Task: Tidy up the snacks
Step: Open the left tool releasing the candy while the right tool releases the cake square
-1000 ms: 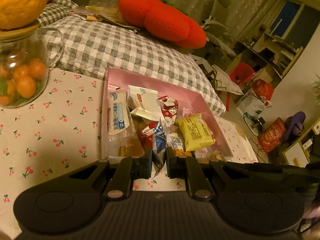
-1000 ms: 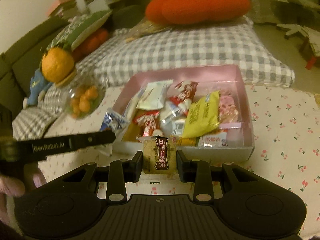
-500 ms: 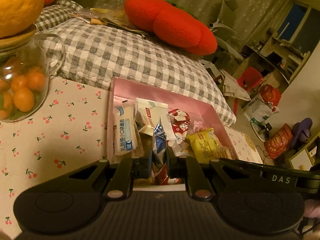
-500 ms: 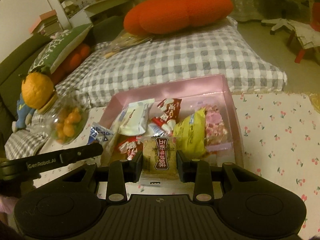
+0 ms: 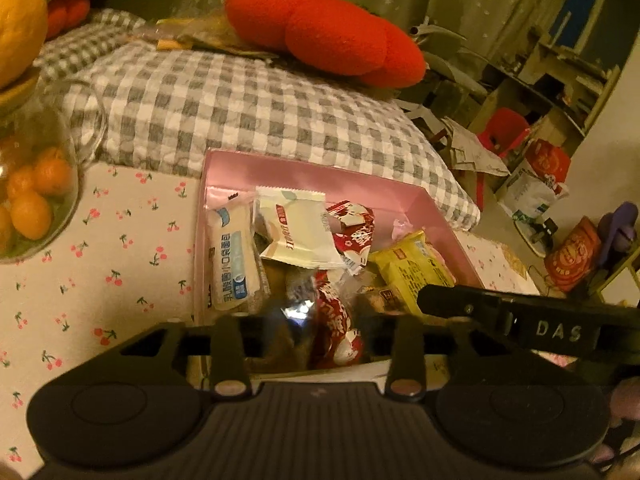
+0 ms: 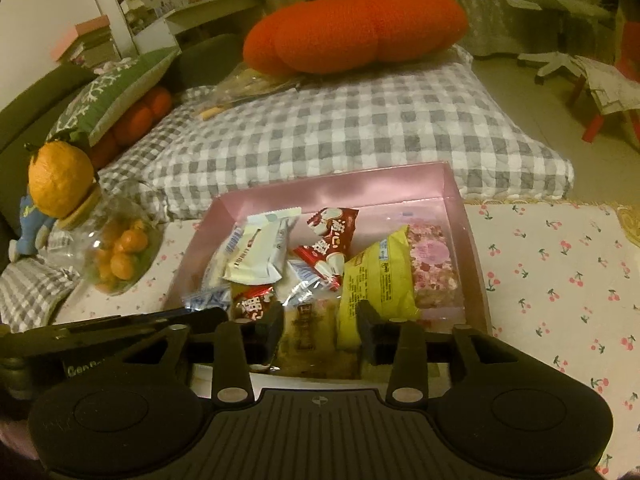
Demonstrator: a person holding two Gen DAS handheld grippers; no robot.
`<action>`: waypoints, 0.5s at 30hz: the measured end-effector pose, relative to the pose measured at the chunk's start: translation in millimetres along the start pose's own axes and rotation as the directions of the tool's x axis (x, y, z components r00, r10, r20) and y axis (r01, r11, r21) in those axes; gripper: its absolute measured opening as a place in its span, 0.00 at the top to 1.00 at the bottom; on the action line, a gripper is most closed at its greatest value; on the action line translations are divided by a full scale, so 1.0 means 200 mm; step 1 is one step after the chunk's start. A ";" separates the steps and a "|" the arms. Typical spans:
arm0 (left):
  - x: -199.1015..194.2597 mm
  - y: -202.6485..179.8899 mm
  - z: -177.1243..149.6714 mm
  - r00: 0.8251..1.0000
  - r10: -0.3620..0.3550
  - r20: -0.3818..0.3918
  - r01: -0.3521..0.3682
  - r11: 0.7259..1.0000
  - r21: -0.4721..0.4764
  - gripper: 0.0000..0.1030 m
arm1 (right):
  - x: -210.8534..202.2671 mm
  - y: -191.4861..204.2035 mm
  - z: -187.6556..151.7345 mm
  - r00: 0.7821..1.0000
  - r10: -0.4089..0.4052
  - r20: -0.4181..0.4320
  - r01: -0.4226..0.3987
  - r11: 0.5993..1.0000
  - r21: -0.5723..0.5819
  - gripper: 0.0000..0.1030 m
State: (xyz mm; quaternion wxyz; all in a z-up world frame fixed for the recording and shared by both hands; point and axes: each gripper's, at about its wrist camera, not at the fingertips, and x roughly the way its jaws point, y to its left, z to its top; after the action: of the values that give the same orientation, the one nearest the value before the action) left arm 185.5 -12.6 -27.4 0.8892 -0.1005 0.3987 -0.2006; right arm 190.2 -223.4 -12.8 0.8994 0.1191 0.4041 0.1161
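Observation:
A pink box (image 5: 312,168) (image 6: 336,190) on the cherry-print tablecloth holds several snack packets. My left gripper (image 5: 316,332) is open over the box's near edge; the blue packet (image 5: 294,308) it held sits blurred between the fingers, next to a red packet (image 5: 338,332). My right gripper (image 6: 318,332) is open wide over the box's near edge; the brown beef-snack packet (image 6: 308,332) lies loose between the fingers beside a yellow packet (image 6: 376,280). The right gripper's arm (image 5: 520,316) crosses the left wrist view.
A glass jar of small oranges (image 6: 116,256) with a big orange (image 6: 60,178) on its lid stands left of the box. A grey checked cushion (image 6: 340,132) and a red pillow (image 6: 356,28) lie behind. Cherry-print cloth (image 6: 560,264) extends right.
Both grippers moved forward over the box and opened. The left let go of the blue packet, the right let go of the brown packet; both packets now rest in the box.

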 end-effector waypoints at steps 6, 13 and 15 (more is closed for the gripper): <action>-0.07 -0.04 -0.01 1.000 0.003 0.005 -0.003 1.000 0.026 0.29 | -0.11 0.00 0.00 0.999 -0.011 0.031 0.011 1.000 0.000 0.35; -0.21 -0.05 -0.06 0.999 0.041 -0.001 -0.041 0.999 0.018 0.08 | -0.30 0.00 -0.05 0.997 -0.045 0.065 0.045 0.999 -0.005 0.23; -0.25 -0.07 -0.08 0.996 0.085 -0.005 -0.085 0.996 0.041 0.05 | -0.36 0.01 -0.07 0.996 -0.058 0.072 0.058 0.998 -0.011 0.21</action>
State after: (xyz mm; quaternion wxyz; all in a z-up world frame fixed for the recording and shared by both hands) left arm 139.0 -4.5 0.0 0.8975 -0.0646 0.4013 -0.1711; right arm 132.8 -241.8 28.1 0.9171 0.1057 0.3742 0.0882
